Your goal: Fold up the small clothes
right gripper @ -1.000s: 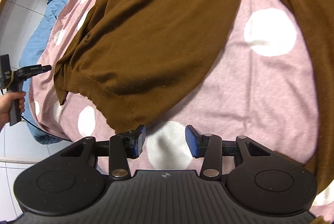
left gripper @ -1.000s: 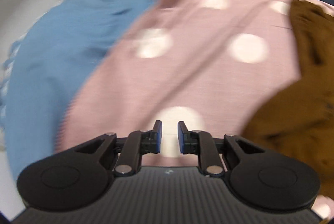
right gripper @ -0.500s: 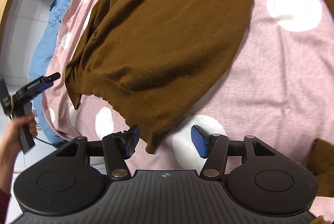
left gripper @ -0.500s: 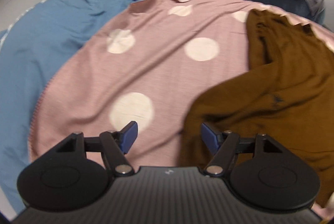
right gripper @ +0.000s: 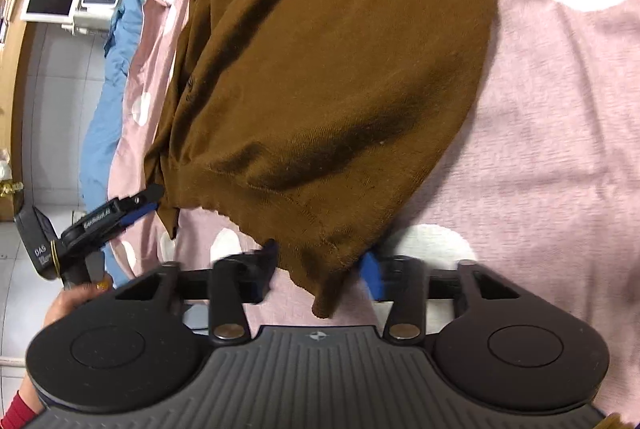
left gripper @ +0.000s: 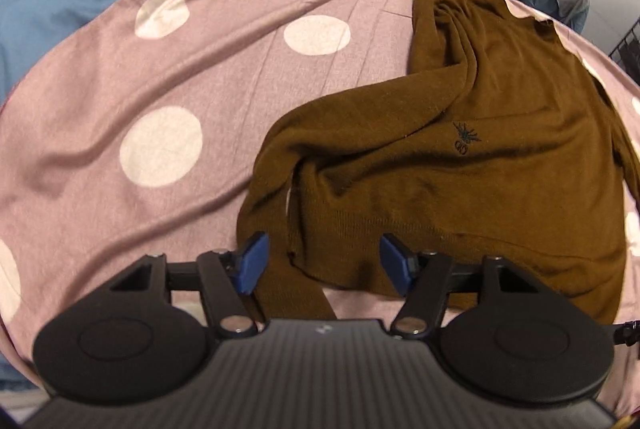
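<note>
L wrist, progress: brown sweater (left gripper: 460,165) lies rumpled on the polka-dot sheet (left gripper: 168,77) of the bed, no fold made yet.
L hand-held gripper (left gripper: 322,261): jaws apart and just narrowing, sweater's near hem corner between them, not pinched.
R wrist: R hand-held gripper (right gripper: 320,271) just closing round the other hem corner (right gripper: 324,281); contact w/ pads blurred, can't tell.
Hidden: collar end cut off at top.

Each gripper, the left gripper (left gripper: 322,261) and the right gripper (right gripper: 320,269), has a ribbed dark-grey body with a small cross mark, two round black discs, black link arms with silver screws, and blue pads on the fingers (left gripper: 252,261). Seen from the right wrist, the left one has white lettering on its black side. The person's left hand (right gripper: 68,303) has a red sleeve (right gripper: 16,409).
</note>
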`<state>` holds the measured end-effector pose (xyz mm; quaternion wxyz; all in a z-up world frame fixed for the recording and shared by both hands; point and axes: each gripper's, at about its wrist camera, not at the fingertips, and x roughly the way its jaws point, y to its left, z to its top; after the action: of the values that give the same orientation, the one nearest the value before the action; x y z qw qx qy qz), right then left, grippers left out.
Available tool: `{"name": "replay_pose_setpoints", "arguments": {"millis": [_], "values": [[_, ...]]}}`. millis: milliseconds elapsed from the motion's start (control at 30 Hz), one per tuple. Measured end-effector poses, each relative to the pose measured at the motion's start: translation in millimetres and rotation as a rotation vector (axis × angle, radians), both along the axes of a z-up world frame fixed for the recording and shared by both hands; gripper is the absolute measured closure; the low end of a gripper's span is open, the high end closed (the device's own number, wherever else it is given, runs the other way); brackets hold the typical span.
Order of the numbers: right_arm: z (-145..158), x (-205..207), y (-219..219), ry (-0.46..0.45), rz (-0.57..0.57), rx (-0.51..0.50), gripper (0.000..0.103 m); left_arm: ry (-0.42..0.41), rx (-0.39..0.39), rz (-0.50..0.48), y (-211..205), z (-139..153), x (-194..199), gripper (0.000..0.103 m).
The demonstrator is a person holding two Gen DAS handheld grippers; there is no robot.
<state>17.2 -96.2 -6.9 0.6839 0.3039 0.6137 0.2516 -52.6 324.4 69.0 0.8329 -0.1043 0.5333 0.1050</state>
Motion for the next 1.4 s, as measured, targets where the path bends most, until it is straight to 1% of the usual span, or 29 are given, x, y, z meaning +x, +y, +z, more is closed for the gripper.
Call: {"name": "replay_pose_setpoints", "arguments": {"millis": [33,67,100,167,200,267,333,367,433,500,533,633,667,733,767,800,900,1000,1100,1167,1233,1300,1367,1400], "values": [[-0.8,1.1,2.4,0.007,0.020,0.000,0.091,0.001,0.006,-0.013,-1.9,0.7,3.6,0.048],[-1.0,2.2,2.5,0.020,0.033,0.002,0.096,-0.007,0.007,-0.027,-4.4,4.0,6.7,0.049],[0.2,1.6,1.6,0.027,0.041,0.006,0.096,-0.022,0.013,-0.041,-7.7,8.8,8.3,0.049],[8.4,-2.5,-4.3,0.004,0.064,0.036,0.096,-0.049,0.011,-0.078,-13.6,16.1,10.3,0.049],[13.5,-4.5,-7.9,-0.006,0.084,0.051,0.096,-0.043,0.007,-0.098,-15.8,15.1,12.0,0.049],[25.7,-9.2,-18.3,-0.027,0.109,0.076,0.096,0.000,0.042,-0.128,-20.5,5.3,17.0,0.049],[36.2,-12.9,-31.5,-0.028,0.121,0.086,0.096,0.048,0.075,-0.145,-22.3,-7.7,21.5,0.055],[41.7,-14.4,-38.6,-0.029,0.124,0.080,0.097,0.055,0.084,-0.140,-21.8,-11.1,22.1,0.057],[52.3,-17.7,-53.0,-0.028,0.129,0.068,0.097,0.035,0.090,-0.106,-18.6,-11.0,20.3,0.057],[60.6,-19.6,-62.1,-0.044,0.150,0.044,0.097,0.020,0.077,-0.084,-14.6,-11.6,18.3,0.055],[61.3,-19.8,-65.3,-0.049,0.156,0.027,0.097,0.031,0.060,-0.080,-12.4,-15.2,19.0,0.055],[53.8,-19.3,-67.8,-0.020,0.142,0.002,0.097,0.054,-0.041,-0.073,-8.0,-30.6,24.3,0.058],[51.3,-18.8,-65.8,-0.017,0.143,-0.006,0.097,0.046,-0.039,-0.074,-10.7,-32.7,25.7,0.058],[49.2,-17.7,-60.7,-0.018,0.138,-0.005,0.097,0.036,-0.006,-0.092,-17.6,-33.3,29.0,0.067],[48.4,-17.4,-57.8,-0.018,0.134,0.006,0.097,0.031,0.000,-0.102,-20.8,-33.1,29.5,0.085],[48.1,-17.3,-55.6,-0.019,0.130,0.009,0.097,0.031,-0.005,-0.109,-22.0,-32.3,30.2,0.099],[52.5,-17.9,-56.8,-0.018,0.137,0.015,0.097,0.041,-0.054,-0.122,-23.7,-22.1,27.8,0.099],[63.8,-18.4,-60.5,-0.030,0.155,0.014,0.097,0.018,-0.034,-0.161,-24.0,2.5,10.9,0.099],[75.9,-22.0,-67.5,-0.033,0.182,0.009,0.097,0.042,-0.033,-0.160,-17.1,14.9,-10.0,0.099],[76.6,-24.2,-67.0,-0.033,0.226,-0.041,0.097,0.080,-0.055,-0.159,-17.5,9.5,-19.0,0.099],[68.0,-25.6,-68.5,-0.018,0.246,-0.100,0.097,0.135,-0.069,-0.183,-24.6,-3.9,-22.5,0.099],[54.0,-24.6,-70.7,0.006,0.245,-0.159,0.096,0.160,-0.042,-0.219,-35.2,-14.4,-22.9,0.099],[41.6,-23.2,-70.6,0.022,0.237,-0.190,0.094,0.179,-0.010,-0.221,-39.6,-22.9,-20.5,0.097],[36.4,-22.4,-68.9,0.033,0.238,-0.184,0.085,0.178,-0.006,-0.212,-39.7,-24.5,-18.6,0.095]]}}
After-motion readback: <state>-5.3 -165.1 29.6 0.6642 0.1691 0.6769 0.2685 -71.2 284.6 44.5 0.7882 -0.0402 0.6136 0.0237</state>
